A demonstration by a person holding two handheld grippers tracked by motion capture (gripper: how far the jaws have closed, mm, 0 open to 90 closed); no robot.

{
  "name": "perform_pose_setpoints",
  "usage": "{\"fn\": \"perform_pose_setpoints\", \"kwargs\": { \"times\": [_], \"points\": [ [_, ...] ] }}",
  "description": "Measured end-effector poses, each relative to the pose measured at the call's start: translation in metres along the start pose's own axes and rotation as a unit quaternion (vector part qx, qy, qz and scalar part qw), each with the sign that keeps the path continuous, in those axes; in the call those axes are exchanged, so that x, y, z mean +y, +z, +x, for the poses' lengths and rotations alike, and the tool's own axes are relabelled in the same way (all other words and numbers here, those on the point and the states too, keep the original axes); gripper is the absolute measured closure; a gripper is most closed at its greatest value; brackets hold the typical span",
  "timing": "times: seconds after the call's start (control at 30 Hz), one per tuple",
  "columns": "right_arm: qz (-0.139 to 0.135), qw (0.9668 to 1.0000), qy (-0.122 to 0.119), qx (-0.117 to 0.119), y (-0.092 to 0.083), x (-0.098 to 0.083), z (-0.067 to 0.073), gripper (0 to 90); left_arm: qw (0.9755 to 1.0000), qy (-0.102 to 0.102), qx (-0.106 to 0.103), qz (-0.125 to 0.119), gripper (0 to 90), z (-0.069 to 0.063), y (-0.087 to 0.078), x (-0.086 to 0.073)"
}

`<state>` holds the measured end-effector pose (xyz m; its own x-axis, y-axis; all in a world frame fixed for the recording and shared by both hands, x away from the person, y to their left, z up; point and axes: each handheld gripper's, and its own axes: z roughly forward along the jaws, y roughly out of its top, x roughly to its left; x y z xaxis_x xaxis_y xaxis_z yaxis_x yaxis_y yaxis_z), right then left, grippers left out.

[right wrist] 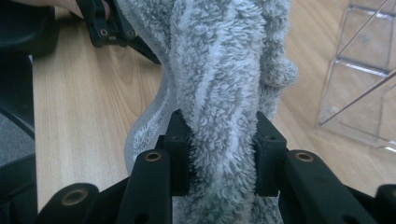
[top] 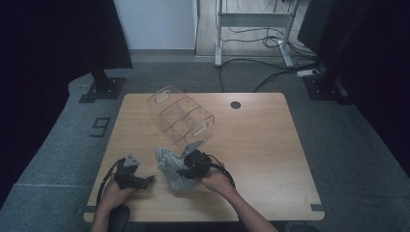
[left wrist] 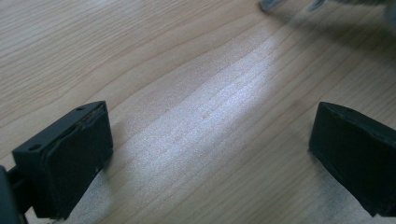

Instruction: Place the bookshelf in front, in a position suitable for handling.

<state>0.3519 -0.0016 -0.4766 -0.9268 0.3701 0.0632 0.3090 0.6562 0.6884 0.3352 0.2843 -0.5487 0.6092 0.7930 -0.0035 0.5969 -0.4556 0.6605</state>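
My right gripper (right wrist: pixel 223 154) is clamped on a bunched fold of the fluffy grey terry cloth (right wrist: pixel 224 74), lifting it off the wooden table (top: pixel 261 145); soft, light, floppy, so I'd grip thick folds. Left gripper (left wrist: pixel 205 154) rests nearby, jaws apart. The clear plastic divided organiser (top: pixel 181 118) sits beyond.

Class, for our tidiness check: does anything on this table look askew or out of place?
Yes: the clear divided organizer lies tipped over on its side, compartments facing sideways. The grey fluffy cloth is bunched, pinched in the right gripper.

Towel (top: pixel 170 169) between claws — organizer (top: pixel 181 118) behind, on table (top: pixel 261 150).
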Motion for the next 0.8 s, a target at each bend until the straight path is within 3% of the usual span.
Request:
{"fn": "perform_pose_setpoints", "kwargs": {
  "times": [0.47, 0.8],
  "points": [
    [-0.01, 0.9999, -0.003, -0.004, -0.021, -0.001, 0.001, 64.1, 1.0, 0.001, 0.0, 0.001, 0.0, 0.0, 0.0, 0.0],
    [-0.018, 0.9996, 0.001, -0.023, -0.041, -0.013, -0.004, 64.3, 1.0, 0.0, 0.0, 0.0, 0.0, 0.0, 0.0, 0.0]
  ]
}}
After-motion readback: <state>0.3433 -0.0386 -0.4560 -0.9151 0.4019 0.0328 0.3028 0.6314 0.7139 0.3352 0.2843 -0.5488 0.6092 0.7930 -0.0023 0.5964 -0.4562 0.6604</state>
